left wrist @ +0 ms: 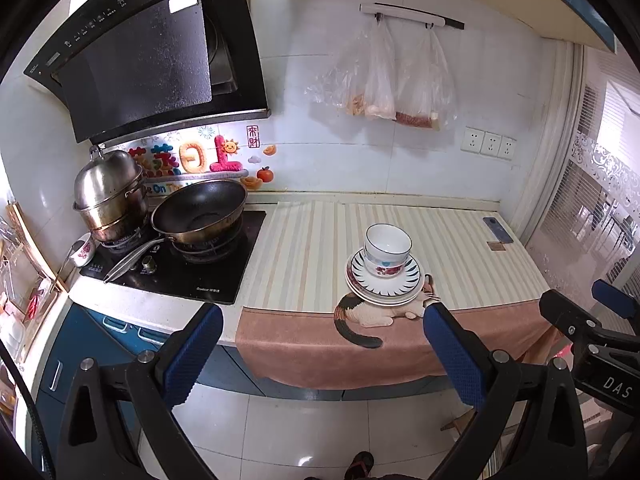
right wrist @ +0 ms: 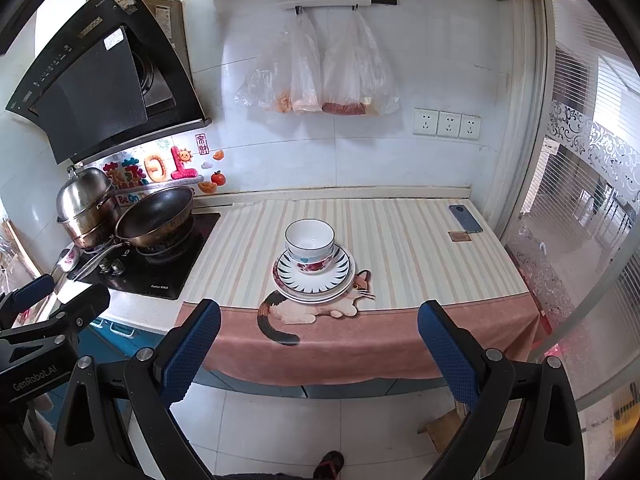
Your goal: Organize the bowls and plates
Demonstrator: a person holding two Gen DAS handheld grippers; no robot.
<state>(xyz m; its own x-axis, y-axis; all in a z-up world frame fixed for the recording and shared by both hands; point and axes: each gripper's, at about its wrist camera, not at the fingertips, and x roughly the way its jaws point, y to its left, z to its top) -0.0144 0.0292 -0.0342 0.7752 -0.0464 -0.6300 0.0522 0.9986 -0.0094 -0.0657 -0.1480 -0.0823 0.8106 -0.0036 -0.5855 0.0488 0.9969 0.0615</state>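
Both claws, left gripper (left wrist: 322,344) & right gripper (right wrist: 319,340), hang wide open w/ nothing in them, back off the counter edge, prob bc the 2 bowls (right wrist: 310,244) already sit nested on the plates (right wrist: 314,280) mid-counter on the striped mat (right wrist: 420,248).

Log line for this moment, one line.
left gripper: open, off counter | right gripper: open, off counter | bowls: stacked on plates | untouched

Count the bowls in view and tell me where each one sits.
3, maybe more hidden: a white blue-rimmed bowl nested in a floral bowl on the stacked plates, and a small floral bowl left of the black stove.
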